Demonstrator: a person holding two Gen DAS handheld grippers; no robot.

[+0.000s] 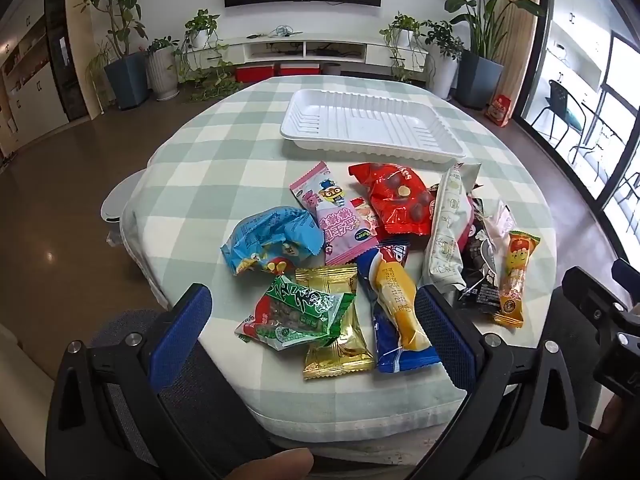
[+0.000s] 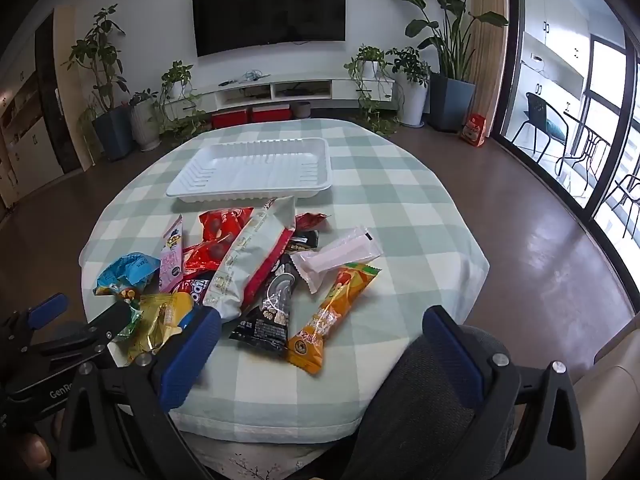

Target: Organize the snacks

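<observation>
A pile of snack packets lies on the checked tablecloth (image 1: 224, 152), in front of an empty white tray (image 1: 372, 124) (image 2: 256, 172). My left gripper (image 1: 316, 320) hovers open over the near edge of the pile, above a green packet (image 1: 296, 314), a gold packet (image 1: 340, 344) and a blue-and-yellow packet (image 1: 396, 320). Farther off lie a light blue packet (image 1: 272, 240), a pink packet (image 1: 340, 216) and a red packet (image 1: 396, 200). My right gripper (image 2: 320, 348) is open above an orange packet (image 2: 332, 320) and a black packet (image 2: 272, 312), holding nothing.
A white-green packet (image 2: 256, 264) and a clear pink packet (image 2: 340, 254) lie mid-pile. A grey mesh chair back (image 2: 432, 400) stands at the table's near edge. Beyond the table are potted plants (image 2: 108, 92), a TV stand (image 2: 276, 92) and glass doors (image 2: 580, 120).
</observation>
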